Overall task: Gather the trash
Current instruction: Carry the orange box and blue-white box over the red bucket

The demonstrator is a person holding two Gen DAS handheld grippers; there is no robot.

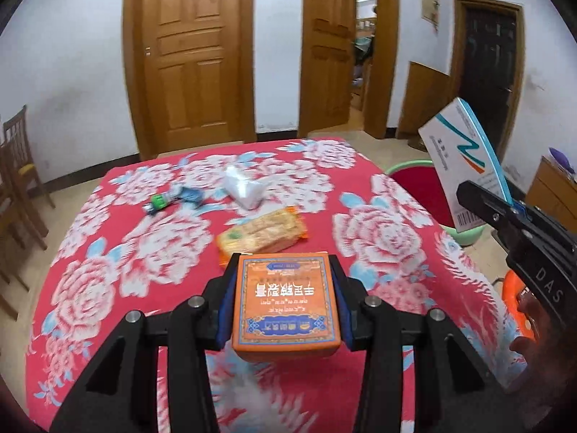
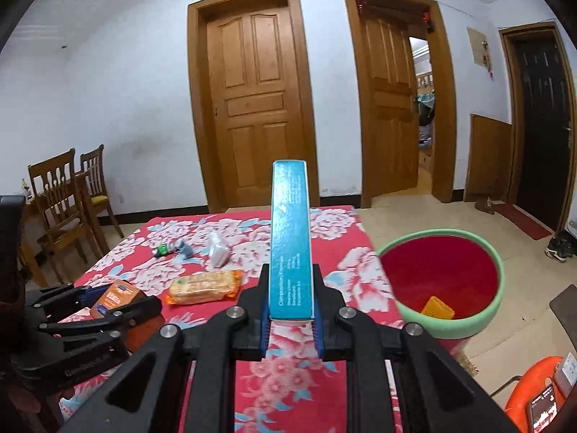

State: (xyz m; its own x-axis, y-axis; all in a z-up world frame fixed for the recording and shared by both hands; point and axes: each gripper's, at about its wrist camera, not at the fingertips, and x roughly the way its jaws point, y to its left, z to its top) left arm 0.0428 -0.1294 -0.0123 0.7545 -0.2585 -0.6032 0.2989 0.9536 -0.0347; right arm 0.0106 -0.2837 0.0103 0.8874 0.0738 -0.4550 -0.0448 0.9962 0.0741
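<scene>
Ahead of the left jaws, the crumpled wrapper (image 1: 172, 199) and white packet (image 1: 242, 187) smear with motion blur, print unreadable; the blue box (image 2: 290, 241)'s base is hidden between the right jaws; right of them, the phone (image 2: 545, 413) is cut off by the frame edge.

On the table (image 2: 346, 249), the cracker packet (image 2: 205, 287) lay at centre; the crushed bottle (image 2: 172, 247) sat toward its 11 o'clock and the tissue pack (image 2: 217, 249) toward its 12, side by side; the bin (image 2: 440, 283) stood off the table edge at 3 o'clock, a small wrapper (image 2: 438, 306) inside it; chairs (image 2: 68, 195) stood at 9 o'clock beyond the table; two doors (image 2: 258, 97) stood behind, at 12.
</scene>
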